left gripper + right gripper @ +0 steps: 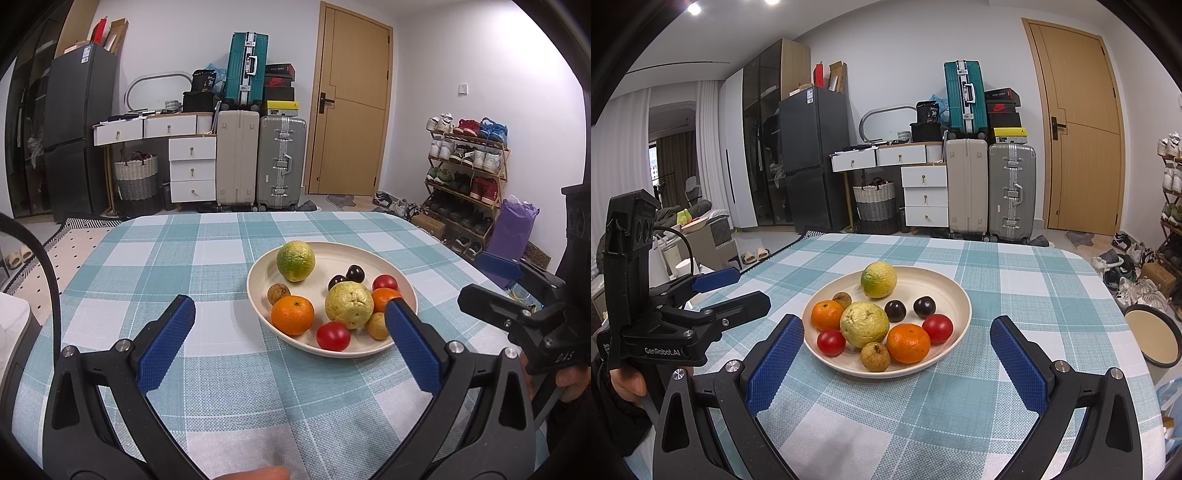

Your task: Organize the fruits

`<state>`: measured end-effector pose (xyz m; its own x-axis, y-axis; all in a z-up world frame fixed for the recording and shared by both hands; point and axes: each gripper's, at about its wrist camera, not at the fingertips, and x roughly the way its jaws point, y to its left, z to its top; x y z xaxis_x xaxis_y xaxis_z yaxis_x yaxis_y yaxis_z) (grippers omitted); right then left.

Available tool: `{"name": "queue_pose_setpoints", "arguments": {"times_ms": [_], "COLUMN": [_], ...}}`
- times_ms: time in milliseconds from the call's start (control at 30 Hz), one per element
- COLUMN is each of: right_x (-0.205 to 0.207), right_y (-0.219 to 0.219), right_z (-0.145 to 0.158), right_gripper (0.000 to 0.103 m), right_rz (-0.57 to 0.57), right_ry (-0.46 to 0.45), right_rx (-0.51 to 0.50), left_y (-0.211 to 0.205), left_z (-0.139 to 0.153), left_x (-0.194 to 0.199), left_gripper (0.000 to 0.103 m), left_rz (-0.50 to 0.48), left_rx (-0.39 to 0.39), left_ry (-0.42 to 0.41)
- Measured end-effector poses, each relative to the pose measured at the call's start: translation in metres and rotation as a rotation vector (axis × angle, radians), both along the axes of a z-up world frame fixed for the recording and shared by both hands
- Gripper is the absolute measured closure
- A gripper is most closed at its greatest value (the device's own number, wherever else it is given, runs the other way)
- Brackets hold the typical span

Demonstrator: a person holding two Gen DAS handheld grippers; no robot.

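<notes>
While both claws hang wide open and empty over the table (pixel 1015 273), the fruit sits piled in the plate (pixel 955 291) just ahead. Your left claw (pixel 290 326) fronts a firm orange (pixel 292 315); your right claw (pixel 897 341) faces soft, slick tomatoes (pixel 831 342). Squeeze across the middle, gently.

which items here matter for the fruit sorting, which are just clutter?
Job: plate, two oranges, two tomatoes, two dark plums, guava, green citrus, two brown longans.
Clutter: suitcases, shoe rack, fridge, basket.
</notes>
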<state>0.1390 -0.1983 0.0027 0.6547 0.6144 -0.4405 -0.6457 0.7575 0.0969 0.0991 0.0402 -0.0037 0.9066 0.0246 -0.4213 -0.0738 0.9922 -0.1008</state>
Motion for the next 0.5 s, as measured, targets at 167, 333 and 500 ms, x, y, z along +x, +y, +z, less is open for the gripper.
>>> {"name": "queue_pose_setpoints", "arguments": {"times_ms": [167, 333, 500], "right_x": [0.0, -0.0002, -0.0002], "right_y": [0.0, 0.0, 0.0], "right_z": [-0.0001, -0.0001, -0.0001], "right_gripper": [0.0, 0.0, 0.0], "right_rz": [0.0, 0.0, 0.001], "right_ry": [0.0, 0.0, 0.001], "right_rx": [0.0, 0.0, 0.0], "left_y": [-0.0001, -0.0003, -0.0011], "left_z": [-0.0003, -0.0001, -0.0005], "left_x": [0.0006, 0.0002, 0.0001], "left_gripper": [0.001, 0.001, 0.001], "left_rz": [0.003, -0.001, -0.004], "left_rx": [0.001, 0.002, 0.002], "left_ry": [-0.001, -0.003, -0.004]}}
